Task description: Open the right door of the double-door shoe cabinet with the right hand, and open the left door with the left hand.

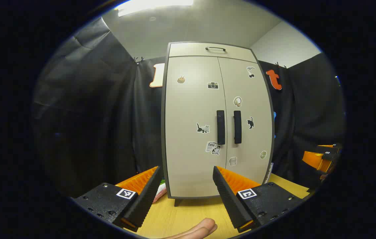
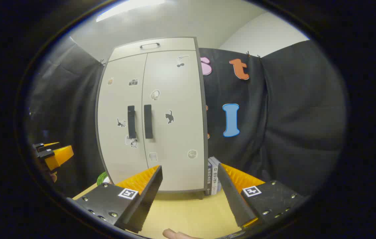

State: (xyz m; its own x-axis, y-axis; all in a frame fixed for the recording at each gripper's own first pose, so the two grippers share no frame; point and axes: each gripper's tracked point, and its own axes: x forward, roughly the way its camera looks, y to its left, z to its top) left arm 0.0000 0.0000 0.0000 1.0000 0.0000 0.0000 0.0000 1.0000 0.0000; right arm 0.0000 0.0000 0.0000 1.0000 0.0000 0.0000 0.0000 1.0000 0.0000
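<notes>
1. The shoe cabinet (image 1: 218, 122) stands upright on the wooden table (image 1: 181, 215) against the booth wall, both doors closed.
2. Its right door handle (image 2: 148, 121) and left door handle (image 1: 220, 127) are vertical bars, side by side at the centre seam.
3. The right gripper (image 2: 189, 192), fingers spread and holding nothing, sits below the cabinet and well apart; the right handle lies up and left of it.
4. The left gripper (image 1: 186, 191), equally spread and empty, faces the left door; its handle lies up and slightly right.
5. Neither appears clearly nearer.
6. Books (image 2: 213, 179) beside the cabinet's right base are partly hidden; the stickers (image 1: 203, 128) are too small to make out.
</notes>
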